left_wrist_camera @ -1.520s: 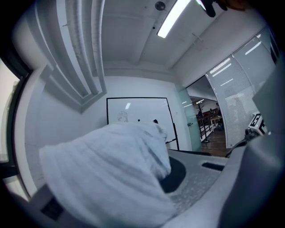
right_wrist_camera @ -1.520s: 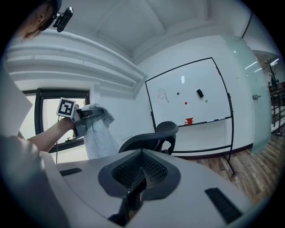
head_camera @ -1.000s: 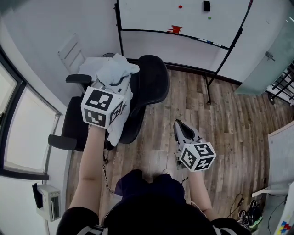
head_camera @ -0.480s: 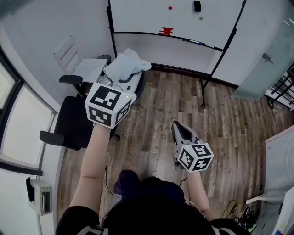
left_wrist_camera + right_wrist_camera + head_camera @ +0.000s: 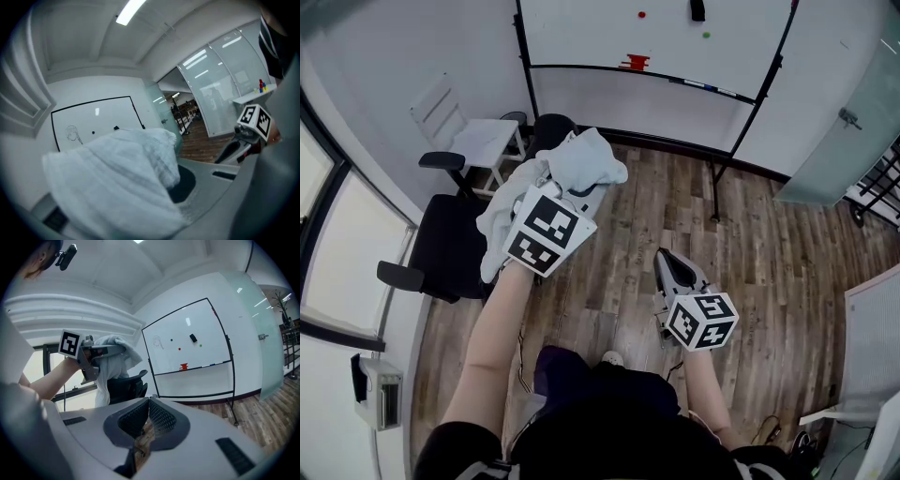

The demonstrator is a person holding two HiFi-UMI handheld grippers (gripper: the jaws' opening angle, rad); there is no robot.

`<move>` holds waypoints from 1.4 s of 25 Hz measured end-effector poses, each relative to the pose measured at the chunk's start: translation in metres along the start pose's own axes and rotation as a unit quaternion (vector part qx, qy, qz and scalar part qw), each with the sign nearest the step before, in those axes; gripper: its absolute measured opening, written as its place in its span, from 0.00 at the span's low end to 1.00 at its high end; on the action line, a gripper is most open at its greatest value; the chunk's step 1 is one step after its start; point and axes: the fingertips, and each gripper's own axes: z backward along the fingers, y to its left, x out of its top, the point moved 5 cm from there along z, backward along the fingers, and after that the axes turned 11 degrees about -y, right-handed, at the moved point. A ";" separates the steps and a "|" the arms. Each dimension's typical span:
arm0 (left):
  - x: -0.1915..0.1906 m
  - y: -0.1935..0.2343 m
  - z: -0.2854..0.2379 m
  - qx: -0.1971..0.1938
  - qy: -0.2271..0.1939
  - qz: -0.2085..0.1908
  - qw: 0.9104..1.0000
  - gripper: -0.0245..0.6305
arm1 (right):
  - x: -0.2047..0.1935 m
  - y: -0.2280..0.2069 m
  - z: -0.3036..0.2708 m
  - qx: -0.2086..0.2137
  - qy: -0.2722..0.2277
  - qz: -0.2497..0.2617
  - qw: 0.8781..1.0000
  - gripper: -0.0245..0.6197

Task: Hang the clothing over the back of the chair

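A white garment [image 5: 586, 161] is bunched over the tip of my left gripper [image 5: 575, 187], which is shut on it; a fold hangs down to the left [image 5: 499, 220]. In the left gripper view the cloth [image 5: 117, 178] fills the frame and hides the jaws. The black office chair [image 5: 450, 246] stands to the left of the gripper, and its backrest [image 5: 553, 127] shows behind the cloth. My right gripper [image 5: 673, 267] is shut and empty, lower and to the right, above the wooden floor. In the right gripper view its ribbed pads [image 5: 159, 417] meet, with the chair [image 5: 124, 386] and the garment [image 5: 115, 352] beyond.
A whiteboard on a black stand [image 5: 675, 42] runs along the far wall, one leg [image 5: 714, 211] reaching onto the floor. A white folding chair [image 5: 483, 141] stands beside the office chair. A window [image 5: 337, 253] lines the left wall and a glass partition [image 5: 853, 112] the right.
My left gripper has lifted the garment off the chair and carried it right and nearer to me; the cloth now hangs beside the chair. The right gripper has barely shifted in the picture.
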 end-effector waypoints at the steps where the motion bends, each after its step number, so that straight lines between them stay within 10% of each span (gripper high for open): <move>1: -0.009 -0.009 -0.004 -0.014 0.018 -0.016 1.000 0.05 | -0.002 -0.003 0.000 0.000 0.002 0.000 1.000 0.08; 6: -0.060 -0.047 -0.014 -0.067 0.109 -0.091 0.988 0.05 | -0.010 -0.012 -0.001 -0.008 0.005 -0.007 1.000 0.08; 10: -0.105 -0.074 -0.015 -0.100 0.189 -0.204 0.955 0.05 | -0.017 -0.019 0.003 -0.013 0.011 -0.012 1.000 0.08; 17: -0.188 -0.098 -0.005 -0.161 0.321 -0.498 0.790 0.05 | -0.030 -0.026 0.007 -0.016 0.026 -0.025 0.999 0.08; 20: -0.209 -0.092 0.003 -0.157 0.340 -0.530 0.761 0.05 | -0.035 -0.024 0.005 -0.011 0.031 -0.026 0.999 0.08; 24: -0.212 -0.090 0.003 -0.152 0.340 -0.542 0.753 0.05 | -0.037 -0.026 0.004 -0.007 0.034 -0.026 0.999 0.08; 28: -0.208 -0.094 -0.002 -0.141 0.318 -0.508 0.788 0.16 | -0.038 -0.027 0.003 -0.004 0.035 -0.029 0.999 0.08; 35: -0.198 -0.099 0.001 -0.130 0.306 -0.470 0.818 0.39 | -0.036 -0.028 0.000 0.001 0.034 -0.029 0.999 0.08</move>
